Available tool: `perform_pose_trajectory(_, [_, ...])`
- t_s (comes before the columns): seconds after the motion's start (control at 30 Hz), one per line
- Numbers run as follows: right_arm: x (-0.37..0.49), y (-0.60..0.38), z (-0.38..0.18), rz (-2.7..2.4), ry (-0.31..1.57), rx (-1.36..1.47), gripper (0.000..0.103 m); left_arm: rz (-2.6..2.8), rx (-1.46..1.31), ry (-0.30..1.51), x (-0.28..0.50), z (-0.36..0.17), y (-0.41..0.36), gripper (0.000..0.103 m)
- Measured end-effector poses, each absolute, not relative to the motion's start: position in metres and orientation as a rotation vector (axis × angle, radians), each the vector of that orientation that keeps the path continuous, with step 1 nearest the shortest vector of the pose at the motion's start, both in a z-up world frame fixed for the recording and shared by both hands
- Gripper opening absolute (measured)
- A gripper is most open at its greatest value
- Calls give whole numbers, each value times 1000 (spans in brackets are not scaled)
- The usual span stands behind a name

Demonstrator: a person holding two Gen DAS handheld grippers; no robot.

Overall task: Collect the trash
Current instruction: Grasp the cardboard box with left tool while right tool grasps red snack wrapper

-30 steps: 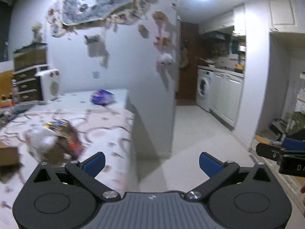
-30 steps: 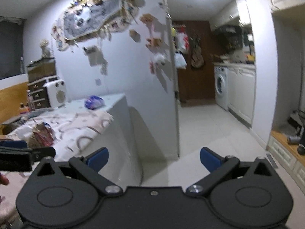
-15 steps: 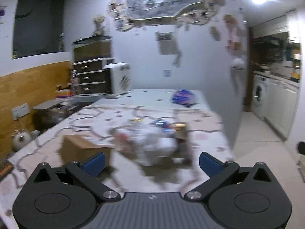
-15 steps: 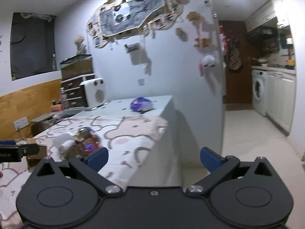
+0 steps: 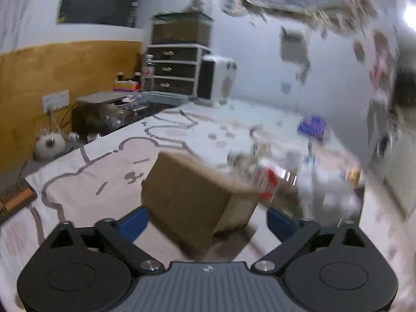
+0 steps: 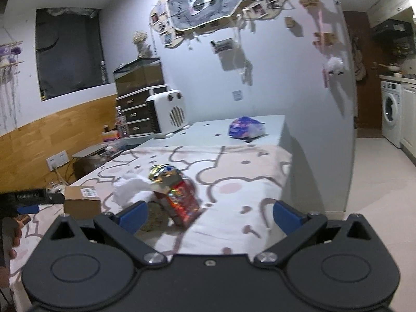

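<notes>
A brown cardboard box (image 5: 197, 197) lies on the patterned tablecloth (image 5: 104, 171), blurred by motion. My left gripper (image 5: 208, 222) is around its near end. The jaws are closing, and the blue pads (image 5: 135, 221) stand beside the box without pressing on it. Right of the box lies a trash heap: a shiny red wrapper (image 5: 267, 182) and white crumpled paper (image 5: 327, 189). In the right wrist view my right gripper (image 6: 210, 215) is open and holds nothing. It hangs just short of the red wrapper (image 6: 182, 200) and white tissue (image 6: 132, 189). The box (image 6: 82, 200) sits further left.
A purple bag (image 6: 245, 127) lies at the far end of the table, near a white fan heater (image 6: 167, 114) and a drawer unit (image 6: 135, 111). The table's right edge (image 6: 286, 171) drops to tiled floor. A washing machine (image 6: 390, 111) stands beyond. A hand (image 6: 13, 234) shows at the left.
Both views have swung left, from the kitchen doorway onto the table. The left gripper has come up to the cardboard box, which now lies between its fingers. The right gripper has neared the wrapper heap.
</notes>
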State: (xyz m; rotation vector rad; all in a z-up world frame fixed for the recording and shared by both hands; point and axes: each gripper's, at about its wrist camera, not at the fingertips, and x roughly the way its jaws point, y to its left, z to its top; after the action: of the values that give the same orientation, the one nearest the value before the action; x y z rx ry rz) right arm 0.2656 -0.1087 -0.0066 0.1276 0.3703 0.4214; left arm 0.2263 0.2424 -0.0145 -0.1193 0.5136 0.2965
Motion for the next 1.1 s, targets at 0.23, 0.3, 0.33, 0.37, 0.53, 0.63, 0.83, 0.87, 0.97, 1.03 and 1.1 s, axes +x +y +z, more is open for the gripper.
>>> perform_pose_trajectory(0.23, [280,-77,-7,475,336,58,88,302,-18,597,242,-48,240,84])
perform_pose_trajectory(0.3, [290,-66,-7,483,341,32,83,303,-10,607,250,-53,238,84])
perform_pose_trajectory(0.33, [297,-62,-6,483,355,40,82,301,-8,609,252,-55,237,81])
perform_pose_trajectory(0.37, [307,-59,-5,486,377,68,81,300,-5,611,255,-56,236,78])
perform_pose_trajectory(0.53, [344,-43,-2,491,439,180,70,296,-12,632,262,-62,239,69])
perform_pose_trajectory(0.63, [360,-25,-6,505,463,167,63,283,-34,635,262,-64,243,59])
perform_pose_trajectory(0.83, [374,-1,-19,545,488,122,40,283,-49,621,261,-64,246,31])
perform_pose_trajectory(0.87, [375,1,-22,545,492,109,34,278,-56,620,261,-64,247,27])
perform_pose_trajectory(0.97, [371,2,-21,578,475,91,18,265,-68,615,261,-64,248,24])
perform_pose_trajectory(1.03, [363,2,-18,599,452,35,16,265,-74,607,260,-64,249,20])
perform_pose_trajectory(1.1, [353,0,-15,617,437,-20,3,268,-89,596,257,-63,251,14])
